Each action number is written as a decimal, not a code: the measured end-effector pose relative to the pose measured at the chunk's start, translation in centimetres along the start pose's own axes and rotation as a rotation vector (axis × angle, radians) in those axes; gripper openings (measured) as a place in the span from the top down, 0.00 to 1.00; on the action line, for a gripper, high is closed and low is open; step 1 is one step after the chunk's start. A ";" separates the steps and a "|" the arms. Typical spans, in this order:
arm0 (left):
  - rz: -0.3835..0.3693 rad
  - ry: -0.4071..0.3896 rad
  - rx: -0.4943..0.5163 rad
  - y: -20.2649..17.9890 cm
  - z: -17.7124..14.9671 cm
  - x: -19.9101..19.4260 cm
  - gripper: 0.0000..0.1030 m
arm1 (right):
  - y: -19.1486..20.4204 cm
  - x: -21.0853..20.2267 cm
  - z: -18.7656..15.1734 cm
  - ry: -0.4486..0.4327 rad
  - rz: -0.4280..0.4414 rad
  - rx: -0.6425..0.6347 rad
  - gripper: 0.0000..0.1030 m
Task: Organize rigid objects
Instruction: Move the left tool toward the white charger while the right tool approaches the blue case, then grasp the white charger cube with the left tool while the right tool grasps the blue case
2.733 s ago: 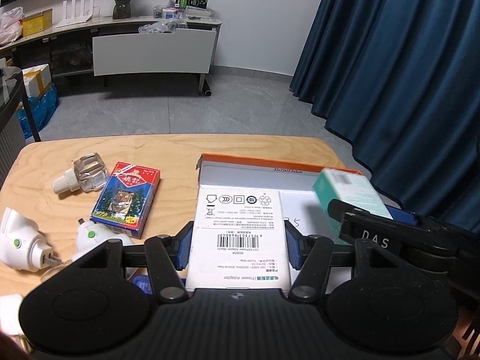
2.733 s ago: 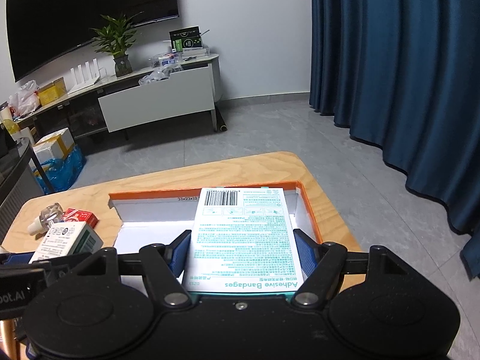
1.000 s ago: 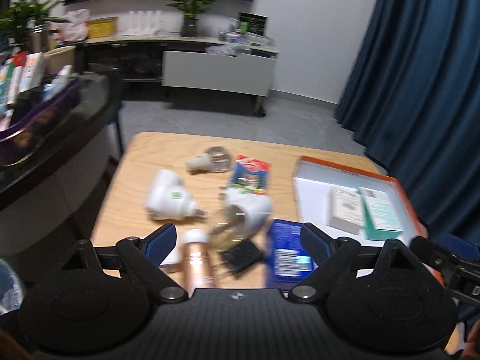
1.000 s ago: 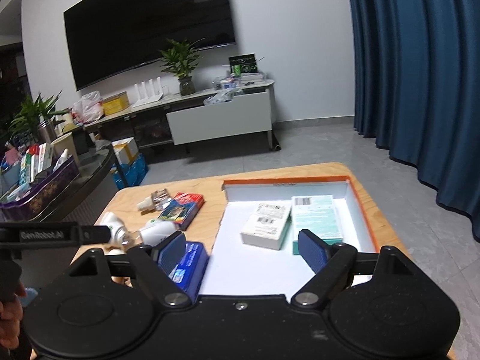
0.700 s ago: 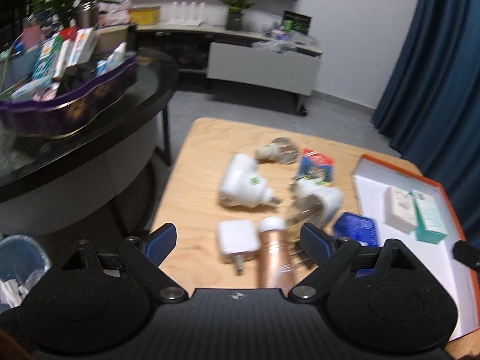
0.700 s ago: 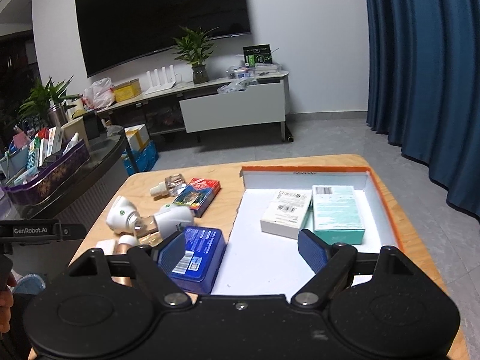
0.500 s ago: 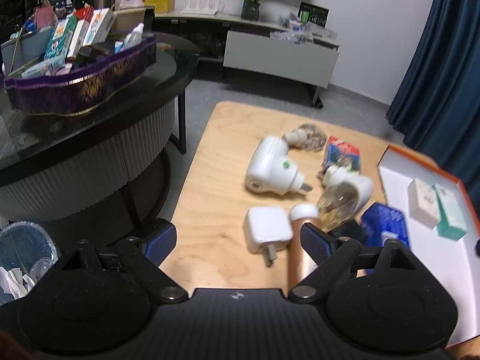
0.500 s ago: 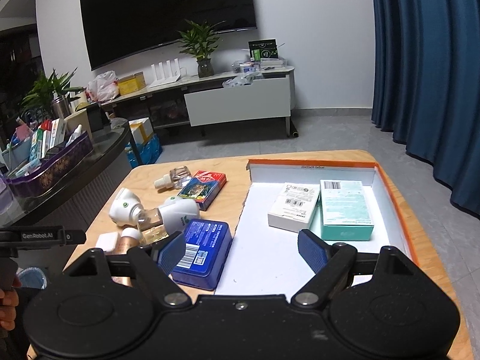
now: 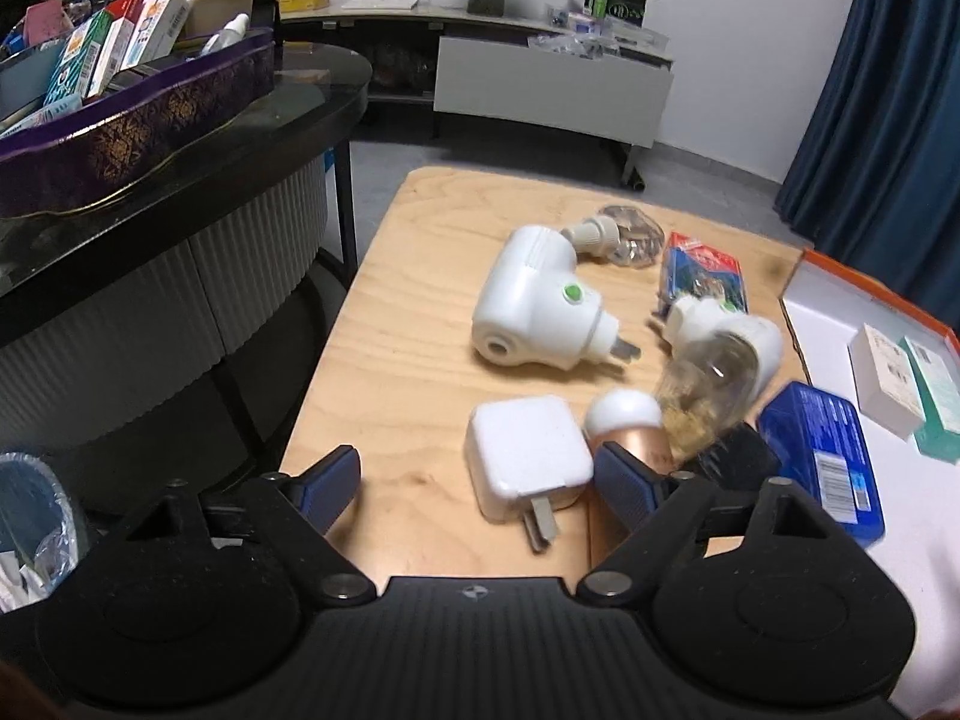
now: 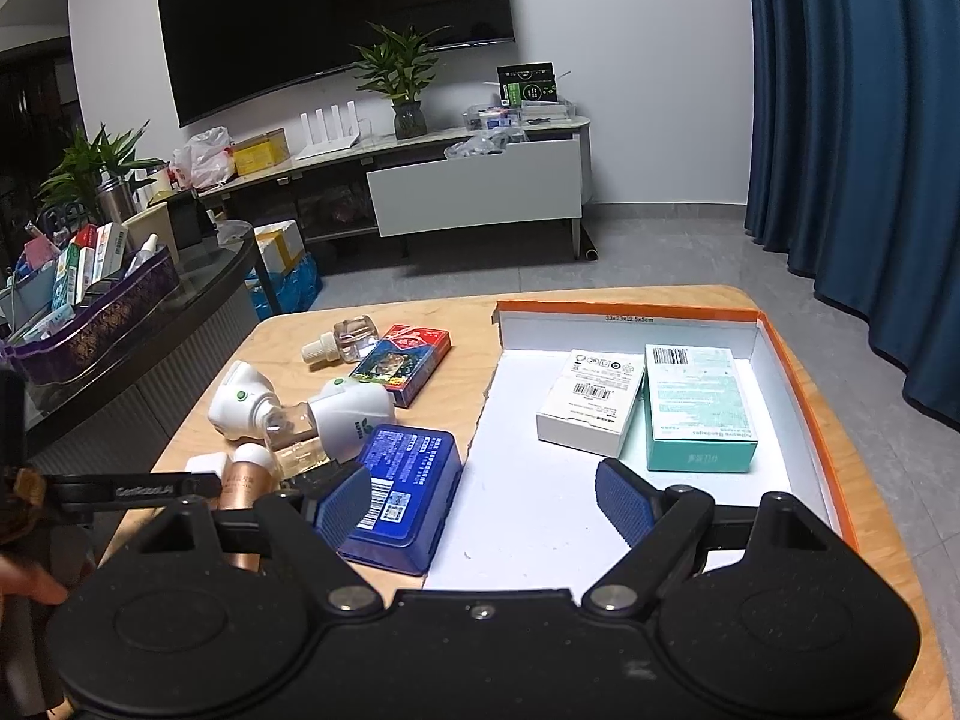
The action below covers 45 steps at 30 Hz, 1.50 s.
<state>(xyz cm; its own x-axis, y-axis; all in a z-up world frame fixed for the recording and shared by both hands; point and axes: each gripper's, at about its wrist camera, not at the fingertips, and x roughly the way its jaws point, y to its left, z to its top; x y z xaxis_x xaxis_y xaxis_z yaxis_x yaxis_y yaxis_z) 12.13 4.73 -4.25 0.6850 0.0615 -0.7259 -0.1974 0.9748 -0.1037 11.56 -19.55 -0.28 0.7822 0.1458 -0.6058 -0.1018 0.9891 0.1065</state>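
Note:
An orange-rimmed white box [image 10: 804, 384] on the wooden table holds a white adapter box [image 10: 591, 402] and a teal bandage box [image 10: 696, 414] side by side. My right gripper [image 10: 483, 495] is open and empty above the box's near part, next to a blue box [image 10: 408, 480]. My left gripper [image 9: 480, 480] is open and empty just short of a white charger plug [image 9: 525, 462] and a copper tube [image 9: 630, 438]. Two white plug-in diffusers [image 9: 534, 306] [image 9: 726, 336], a clear refill bottle [image 9: 624, 234] and a card pack [image 9: 705, 270] lie beyond.
A dark glass side table [image 9: 180, 138] with a purple basket of boxes [image 9: 120, 114] stands left of the wooden table. A lined bin [image 9: 30, 534] sits on the floor at the near left. Blue curtains [image 10: 852, 120] hang on the right.
Both grippers let go of their boxes, now lying in the orange-rimmed box, opened and pulled back. My left gripper swung left over the loose items.

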 end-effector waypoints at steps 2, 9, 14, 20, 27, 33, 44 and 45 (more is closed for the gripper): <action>-0.003 -0.004 0.005 0.3 0.1 0.2 0.12 | 0.0 0.1 0.1 0.001 -0.003 -0.003 0.06; -0.027 0.000 0.028 0.2 0.3 0.6 0.24 | 0.2 1.2 0.1 0.022 0.012 0.001 0.06; -0.018 -0.013 0.082 -0.2 -0.2 1.3 0.39 | 1.0 1.4 0.2 0.025 0.023 -0.034 0.06; -0.060 -0.028 0.078 0.7 -0.1 1.1 0.48 | 1.2 2.0 0.2 0.042 0.028 -0.020 0.06; -0.112 -0.074 0.055 0.6 0.1 -0.9 0.48 | 3.0 4.3 0.1 0.096 0.073 -0.038 0.06; -0.173 -0.105 0.021 0.2 0.2 -2.8 0.48 | 4.7 8.0 0.2 0.182 0.076 -0.012 0.06; -0.236 -0.125 0.036 -1.7 -0.2 -4.1 0.48 | 5.9 11.7 0.3 0.249 0.007 -0.031 0.31; -0.239 -0.126 0.039 -1.7 -0.2 -4.2 0.48 | 5.8 11.1 0.3 0.237 0.007 -0.030 0.31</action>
<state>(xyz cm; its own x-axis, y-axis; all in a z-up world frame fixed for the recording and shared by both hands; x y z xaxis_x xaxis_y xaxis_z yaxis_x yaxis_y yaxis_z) 9.41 2.74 -1.16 0.7914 -0.1470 -0.5934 0.0053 0.9723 -0.2338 19.89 -12.19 -6.15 0.6156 0.1501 -0.7736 -0.1274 0.9877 0.0903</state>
